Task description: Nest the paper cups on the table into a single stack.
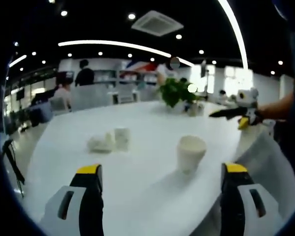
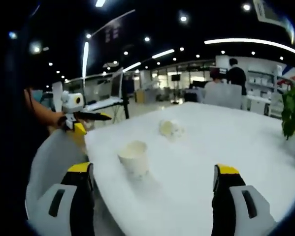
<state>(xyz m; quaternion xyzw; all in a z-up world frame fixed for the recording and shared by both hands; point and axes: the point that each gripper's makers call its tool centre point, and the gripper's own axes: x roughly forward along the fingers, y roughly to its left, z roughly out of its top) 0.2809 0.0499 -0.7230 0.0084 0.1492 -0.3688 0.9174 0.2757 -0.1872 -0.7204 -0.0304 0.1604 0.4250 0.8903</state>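
Nearest in the left gripper view stand the two yellow-tipped jaws of the left gripper (image 1: pixel 163 173), set wide apart with nothing between them; just beyond and between them, nearer the right-hand jaw, an upright white paper cup (image 1: pixel 190 153) stands on the white table (image 1: pixel 147 196), its mouth facing up and its inside not visible from this angle; further back, toward the left-hand jaw, lies a small cluster of cups (image 1: pixel 109 141), one upright and at least one seemingly on its side beside it, too blurred to count; a potted plant (image 1: pixel 176 91) stands at the far side of the table; the other gripper comes in from the right edge, held by a hand above the table's rim.

In the right gripper view the right gripper (image 2: pixel 154 176) likewise has its jaws spread wide and grips nothing; the upright paper cup (image 2: pixel 134 158) stands just ahead, closer to the left-hand jaw, near the table (image 2: pixel 226 142) edge, apart from both jaws; the cluster of cups (image 2: pixel 170 128) lies well beyond it toward mid-table; the left gripper (image 2: pixel 90 117) shows at the left, off the table's edge; green leaves of the plant (image 2: pixel 294 115) show at the right edge.
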